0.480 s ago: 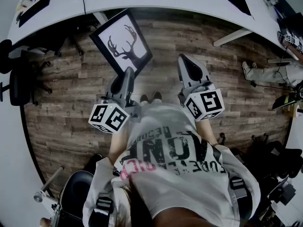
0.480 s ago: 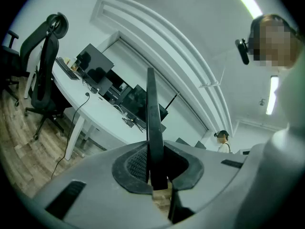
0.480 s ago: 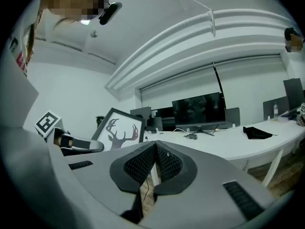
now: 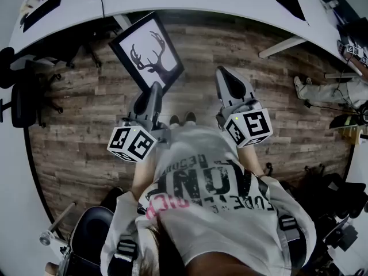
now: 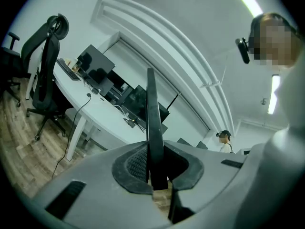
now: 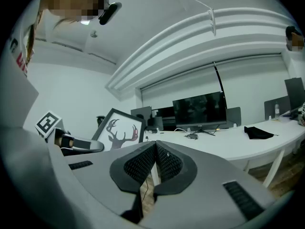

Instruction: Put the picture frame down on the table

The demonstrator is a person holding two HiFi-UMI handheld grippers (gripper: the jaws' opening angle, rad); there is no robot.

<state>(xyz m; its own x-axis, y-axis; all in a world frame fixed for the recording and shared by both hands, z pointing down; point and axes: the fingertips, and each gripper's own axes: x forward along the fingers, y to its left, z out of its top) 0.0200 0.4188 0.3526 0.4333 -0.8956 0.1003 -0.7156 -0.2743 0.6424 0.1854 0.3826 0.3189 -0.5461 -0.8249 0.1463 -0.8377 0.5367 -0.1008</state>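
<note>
Only up close do we see our left gripper (image 5: 155, 170) pinching the black-edged deer picture frame (image 4: 148, 53), our right gripper (image 6: 155, 164) closed empty, and nothing has moved.

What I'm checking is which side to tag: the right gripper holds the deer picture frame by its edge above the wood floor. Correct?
Wrong side: the left gripper holds the picture frame by its edge above the wood floor. The left gripper view shows its jaws clamped on that edge; the right gripper is shut, empty.
</note>
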